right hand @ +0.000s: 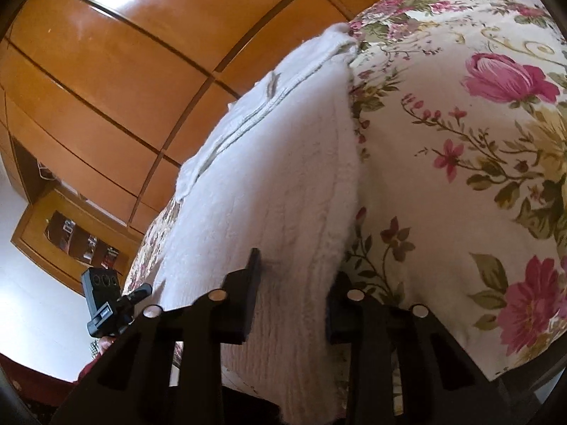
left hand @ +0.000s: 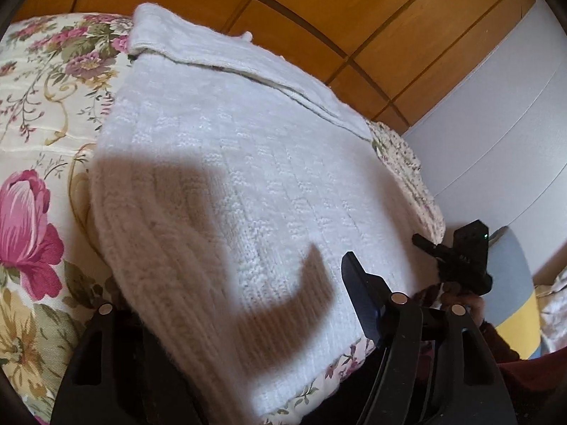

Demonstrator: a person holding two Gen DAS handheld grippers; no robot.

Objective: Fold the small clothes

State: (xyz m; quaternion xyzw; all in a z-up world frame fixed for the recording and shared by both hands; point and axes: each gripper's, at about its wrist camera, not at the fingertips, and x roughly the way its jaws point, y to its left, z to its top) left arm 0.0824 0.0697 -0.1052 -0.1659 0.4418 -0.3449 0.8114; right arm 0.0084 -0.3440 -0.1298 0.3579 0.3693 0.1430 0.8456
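A white knit sweater (left hand: 248, 163) lies flat on a floral bedspread (left hand: 39, 141), its far part folded over. The ribbed hem nearest me bulges up between the jaws of my left gripper (left hand: 230, 283). Its left finger is hidden under the knit, and its right finger (left hand: 358, 283) rests against the fabric, so the gripper is shut on the hem. In the right wrist view the sweater's (right hand: 283, 184) side edge runs into my right gripper (right hand: 296, 269), whose fingers (right hand: 253, 283) pinch the knit between them. Each gripper shows small in the other's view, the right gripper (left hand: 460, 258) and the left gripper (right hand: 106, 301).
Wooden wardrobe doors (left hand: 354, 17) stand behind the bed, with a white wall (left hand: 496, 124) to the right. A blue and yellow object (left hand: 514, 301) sits off the bed's right edge. The person's dark red sleeve (left hand: 524, 389) is at the lower right. Bare bedspread (right hand: 460, 177) stretches to the right of the sweater.
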